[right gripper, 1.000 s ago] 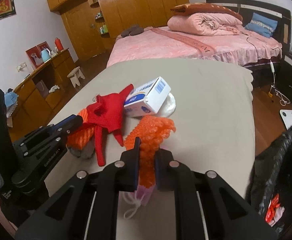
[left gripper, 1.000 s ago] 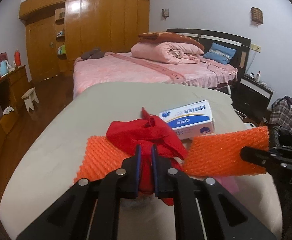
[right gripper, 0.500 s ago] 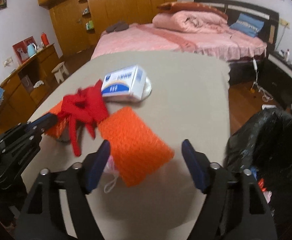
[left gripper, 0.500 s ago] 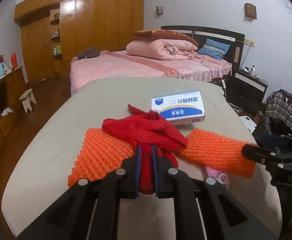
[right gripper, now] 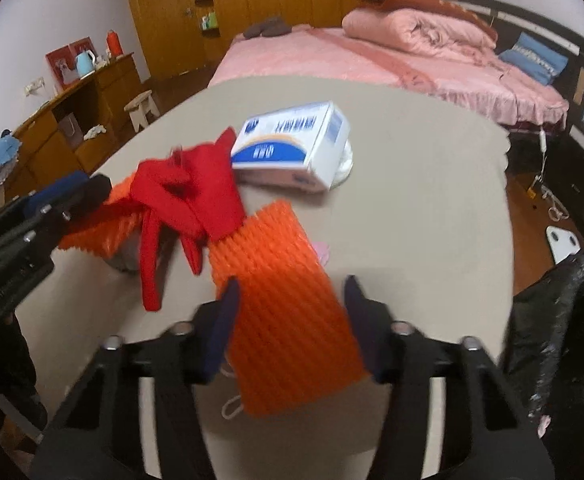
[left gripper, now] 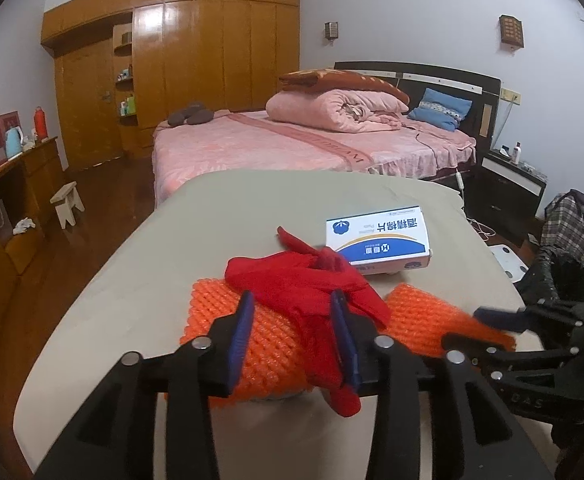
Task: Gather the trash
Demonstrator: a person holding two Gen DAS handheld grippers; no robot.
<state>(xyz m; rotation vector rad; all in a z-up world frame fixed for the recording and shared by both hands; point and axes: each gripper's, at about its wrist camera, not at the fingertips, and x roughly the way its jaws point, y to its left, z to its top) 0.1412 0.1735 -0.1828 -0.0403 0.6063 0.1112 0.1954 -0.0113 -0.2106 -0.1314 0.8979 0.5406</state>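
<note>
Left hand-held gripper (left gripper: 293,334) jaws just opened, releasing red cloth (left gripper: 305,286) at centre bench (left gripper: 140,280). Right hand-held gripper (right gripper: 290,316), open, has been closing around orange mesh (right gripper: 288,312), lower centre; nothing gripped yet.

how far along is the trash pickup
Done: some scraps lie in the black bag. In hand: nothing gripped; the left gripper has just opened around the red cloth, and the right gripper has been closing around a foam net. Left: both nets, cloth, box.
</note>
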